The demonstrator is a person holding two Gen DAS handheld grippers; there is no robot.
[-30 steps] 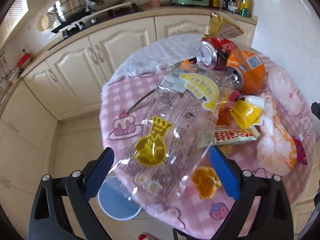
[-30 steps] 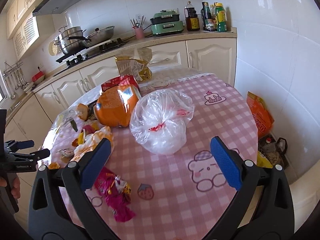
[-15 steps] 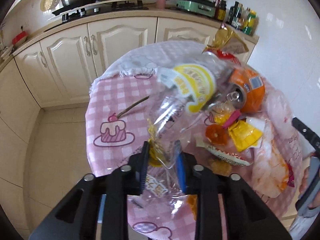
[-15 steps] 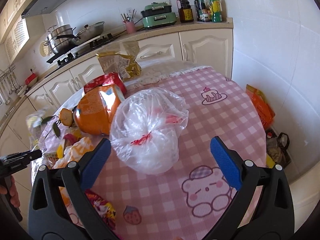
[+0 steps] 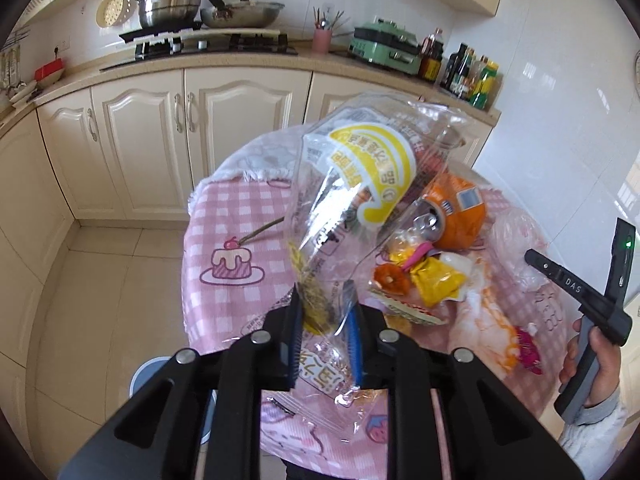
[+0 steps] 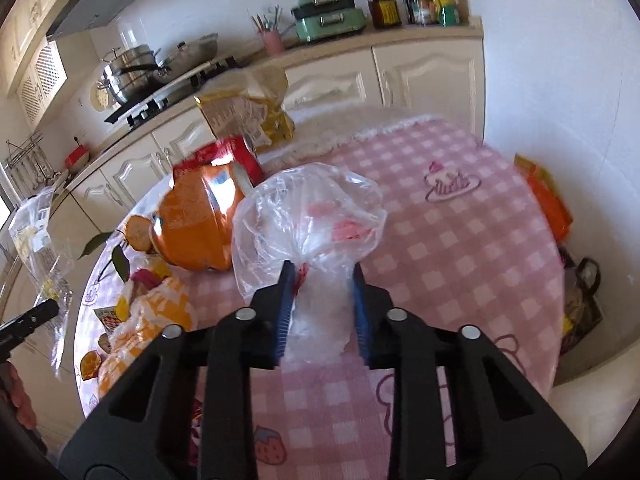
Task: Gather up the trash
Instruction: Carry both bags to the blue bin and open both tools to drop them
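- Left gripper (image 5: 323, 322): jaws closed on the lower part of a clear printed wrapper (image 5: 360, 184), which stands up from the pads toward 12 o'clock and carries a yellow label; its crumpled tail hangs below the pads.
- Right gripper (image 6: 323, 300): jaws narrowed around the near end of a knotted clear plastic bag (image 6: 308, 220). Both blue pads sit against the film — a firm pinch cannot be confirmed, as a gap remains between them.
- The bag rests on the pink checked tablecloth (image 6: 460, 248), bulging away from the jaws toward 12 o'clock.
- At 10 o'clock from the bag, touching it: an orange drink can (image 6: 196, 224) lying on its side, with a red can (image 6: 228, 160) just behind.
- At 9 o'clock in the right wrist view, near the table edge: small wrappers and orange peel pieces (image 6: 160, 312), loosely heaped.
- In the left wrist view the same heap lies at 3 o'clock from the jaws — a yellow wrapper (image 5: 438, 280) among it.
- At 7 o'clock, below the table edge, on the floor: a round blue bin (image 5: 152, 376).
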